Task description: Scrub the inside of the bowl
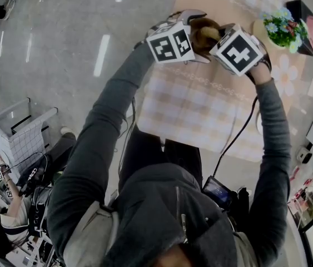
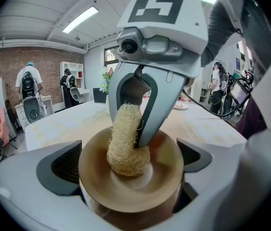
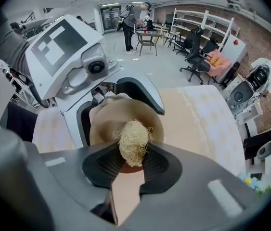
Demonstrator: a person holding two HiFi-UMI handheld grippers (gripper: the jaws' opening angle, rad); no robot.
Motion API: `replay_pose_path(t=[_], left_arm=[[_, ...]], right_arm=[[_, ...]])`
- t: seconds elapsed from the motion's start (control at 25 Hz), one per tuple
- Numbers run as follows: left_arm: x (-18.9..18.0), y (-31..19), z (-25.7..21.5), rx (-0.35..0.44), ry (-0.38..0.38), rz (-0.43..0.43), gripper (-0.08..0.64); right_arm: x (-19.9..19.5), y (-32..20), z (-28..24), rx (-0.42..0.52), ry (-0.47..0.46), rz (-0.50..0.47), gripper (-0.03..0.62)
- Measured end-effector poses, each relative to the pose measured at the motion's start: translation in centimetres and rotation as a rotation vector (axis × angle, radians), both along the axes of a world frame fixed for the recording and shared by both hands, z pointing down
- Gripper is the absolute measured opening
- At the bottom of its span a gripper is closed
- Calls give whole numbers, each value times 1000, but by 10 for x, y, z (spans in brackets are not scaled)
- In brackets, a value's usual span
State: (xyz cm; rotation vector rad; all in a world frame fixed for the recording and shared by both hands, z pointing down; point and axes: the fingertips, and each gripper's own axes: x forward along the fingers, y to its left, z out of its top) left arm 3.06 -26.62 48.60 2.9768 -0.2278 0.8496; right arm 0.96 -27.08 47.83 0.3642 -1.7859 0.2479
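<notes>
- Head view: the marker cubes are hiding most of the bowl point(image 1: 203, 33) at upper centre, above the table point(image 1: 200, 110).
- Left tongs point(image 2: 133, 166) are clamping the bowl's sides, and the bowl's lower rim is being cut off.
- Right tongs point(image 3: 133, 163) are pinching the loofah point(image 3: 134, 142), which is pressing into the bowl's middle.
- Left tongs are hanging over the table's left edge. The flowers point(image 1: 283, 29) are standing apart at upper right.

Bowl point(image 2: 140, 196): smooth brown wood, it seems, with a soft sheen. Scrubber point(image 2: 125, 143): rough, dry, pale fibre. Left gripper point(image 2: 131, 163): smooth matt grey plastic, with dark textured pads point(image 2: 68, 165). Tablecloth point(image 1: 200, 104): matt checked cloth
</notes>
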Motion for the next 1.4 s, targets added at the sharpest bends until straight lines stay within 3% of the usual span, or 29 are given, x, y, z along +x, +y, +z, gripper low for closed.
replay_pose_path(t=[0.52, 0.72, 1.0, 1.4], left_arm=[[0, 0, 1, 1, -4, -2, 600], [0, 0, 2, 0, -5, 0, 600], [0, 0, 2, 2, -5, -4, 600], [-2, 0, -6, 8, -10, -22, 600]], right_arm=[[-1, 15, -2, -70, -37, -11, 87], [-9, 23, -2, -135, -114, -1, 87], [-11, 23, -1, -129, -152, 21, 88], [-11, 19, -1, -98, -131, 24, 88]])
